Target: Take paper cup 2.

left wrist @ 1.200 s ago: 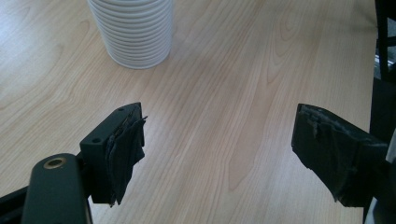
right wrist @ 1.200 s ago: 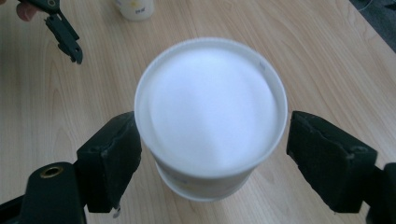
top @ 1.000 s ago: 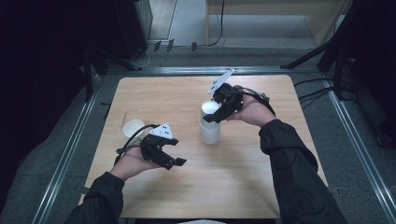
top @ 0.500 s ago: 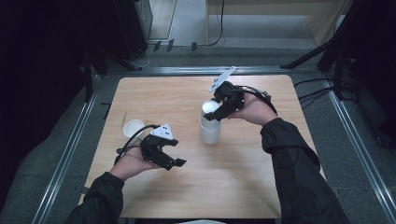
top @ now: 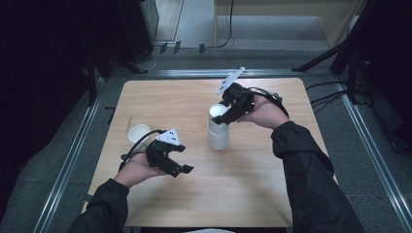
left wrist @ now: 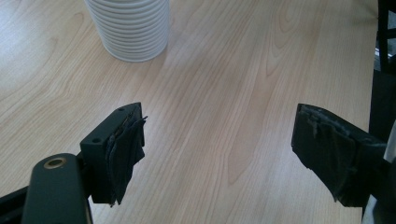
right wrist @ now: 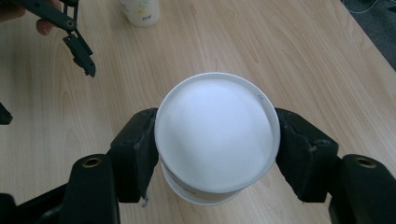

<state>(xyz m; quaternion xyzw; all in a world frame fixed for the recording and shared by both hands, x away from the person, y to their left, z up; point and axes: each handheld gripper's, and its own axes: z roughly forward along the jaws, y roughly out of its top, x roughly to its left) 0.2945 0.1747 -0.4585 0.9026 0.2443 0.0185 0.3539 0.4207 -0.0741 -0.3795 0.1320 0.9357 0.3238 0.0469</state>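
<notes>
The right claw (right wrist: 215, 151), its jaws just closing, grips the top cup (right wrist: 217, 133) of the stack (top: 218, 136). The left claw (left wrist: 219, 154) hangs open and empty over the worktop (top: 194, 97).

place: lab rig | cues: wooden table (top: 160, 97), metal frame rails (top: 68, 160), floor cables (top: 228, 29)
</notes>
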